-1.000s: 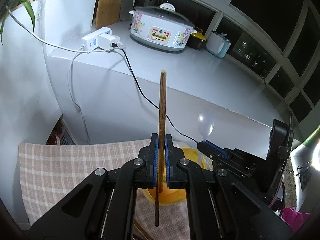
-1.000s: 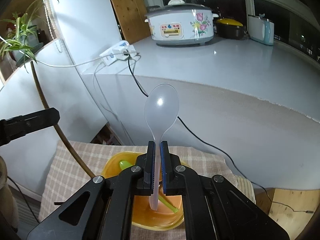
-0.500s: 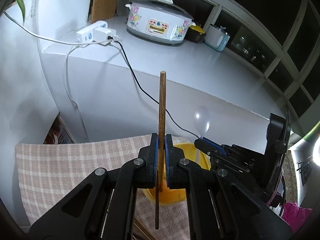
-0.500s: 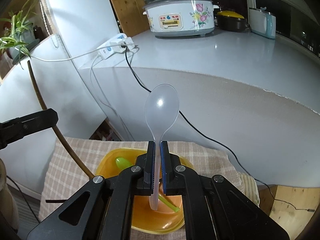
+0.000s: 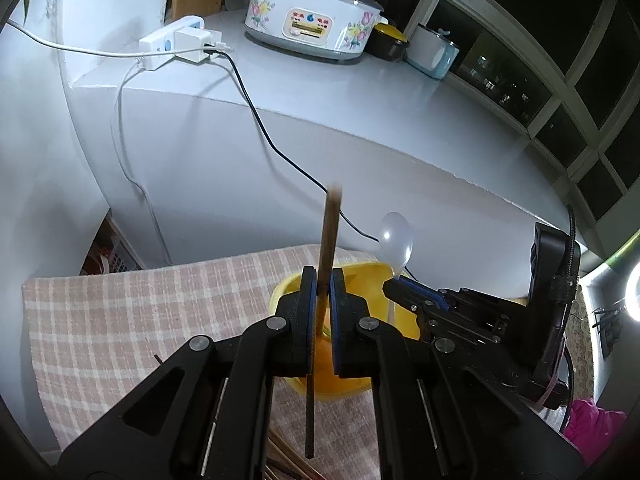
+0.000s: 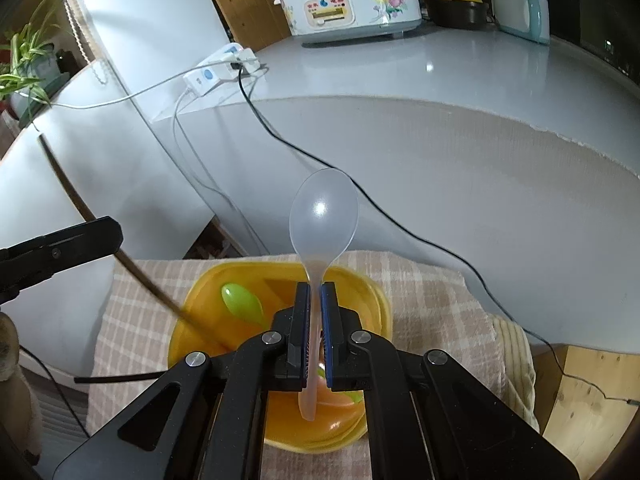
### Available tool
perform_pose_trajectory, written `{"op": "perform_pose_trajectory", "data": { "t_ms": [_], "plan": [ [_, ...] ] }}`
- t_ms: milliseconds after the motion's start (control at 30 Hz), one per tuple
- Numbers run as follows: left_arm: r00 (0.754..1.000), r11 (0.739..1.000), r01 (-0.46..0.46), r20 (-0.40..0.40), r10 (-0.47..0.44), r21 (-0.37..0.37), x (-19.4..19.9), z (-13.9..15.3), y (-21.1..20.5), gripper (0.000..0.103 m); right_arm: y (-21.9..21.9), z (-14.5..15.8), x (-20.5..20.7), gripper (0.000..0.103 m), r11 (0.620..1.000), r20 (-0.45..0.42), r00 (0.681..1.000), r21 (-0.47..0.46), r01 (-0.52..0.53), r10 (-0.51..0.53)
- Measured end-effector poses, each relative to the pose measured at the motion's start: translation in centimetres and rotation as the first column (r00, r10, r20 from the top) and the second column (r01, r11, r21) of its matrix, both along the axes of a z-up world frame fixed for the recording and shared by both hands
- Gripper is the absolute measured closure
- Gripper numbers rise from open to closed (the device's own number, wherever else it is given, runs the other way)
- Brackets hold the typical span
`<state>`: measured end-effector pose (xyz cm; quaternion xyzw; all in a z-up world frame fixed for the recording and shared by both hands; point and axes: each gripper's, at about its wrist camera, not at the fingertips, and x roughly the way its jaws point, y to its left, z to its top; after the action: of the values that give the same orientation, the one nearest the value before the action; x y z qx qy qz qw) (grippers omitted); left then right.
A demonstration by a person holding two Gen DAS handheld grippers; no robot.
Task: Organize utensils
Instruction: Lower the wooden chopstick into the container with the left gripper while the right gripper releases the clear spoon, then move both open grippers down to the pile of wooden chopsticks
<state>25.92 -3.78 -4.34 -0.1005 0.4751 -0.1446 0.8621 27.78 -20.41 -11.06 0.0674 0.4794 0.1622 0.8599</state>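
Holding chopstick [image 5: 329, 240] and spoon [image 6: 323, 216] upright

Showing cool indoor light, glaring off the counter [image 6: 430, 67] at one o'clock; blurring the chopstick [image 5: 331, 216] tip; bending and darkening edges; flaring a ring light [image 5: 633, 294] at three o'clock.

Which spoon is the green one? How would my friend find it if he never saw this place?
Start at the checked cloth below the grey counter, where a yellow bowl sits. Look inside the bowl on its left side: the green spoon lies there. Unlike the clear spoon standing up in the right gripper, it is bright lime green and nobody holds it.
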Motion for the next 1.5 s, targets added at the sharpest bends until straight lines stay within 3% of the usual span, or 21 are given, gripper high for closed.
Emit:
{"op": "perform_pose_trajectory", "data": {
  "t_ms": [233, 367, 467, 733, 1067, 1233, 1500],
  "plan": [
    [1.0, 1.0, 0.009, -0.016, -0.009, 0.0, -0.5, -0.1, 0.0, 0.099, -0.2, 0.2, -0.8, 0.096, 1.0, -0.012, 1.0, 0.006, -0.001, 0.001],
    [1.0, 1.0, 0.004, -0.015, -0.004, 0.001, -0.9, 0.1, 0.3, 0.097, -0.3, 0.6, -1.4, 0.075, 1.0, -0.002, 1.0, 0.012, -0.001, 0.001],
    [1.0, 1.0, -0.003, -0.007, 0.003, 0.0, -1.3, 0.5, 0.6, 0.092, -0.4, 1.0, -2.0, 0.075, 1.0, 0.004, 1.0, 0.018, -0.001, 0.001],
    [0.999, 0.999, -0.035, 0.028, 0.035, -0.016, -2.9, 2.0, 2.0, 0.092, -0.9, 2.4, -4.0, 0.075, 0.999, 0.027, 1.0, 0.04, -0.004, 0.003],
    [0.985, 0.988, -0.152, 0.086, 0.152, -0.009, -6.8, 4.1, 7.1, 0.092, -1.3, 3.3, -7.0, 0.075, 0.998, 0.029, 0.999, 0.058, -0.034, 0.033],
    [0.974, 0.976, -0.219, 0.061, 0.218, 0.011, -8.9, 3.0, 10.1, 0.092, -1.5, 2.7, -8.9, 0.075, 0.997, 0.017, 0.999, 0.055, -0.048, 0.047],
    [0.961, 0.965, -0.26, -0.086, 0.261, 0.022, -11.9, -2.1, 12.0, 0.092, -1.0, -0.1, -12.1, 0.075, 0.995, -0.047, 0.995, 0.045, -0.084, 0.086]
  ]
}}
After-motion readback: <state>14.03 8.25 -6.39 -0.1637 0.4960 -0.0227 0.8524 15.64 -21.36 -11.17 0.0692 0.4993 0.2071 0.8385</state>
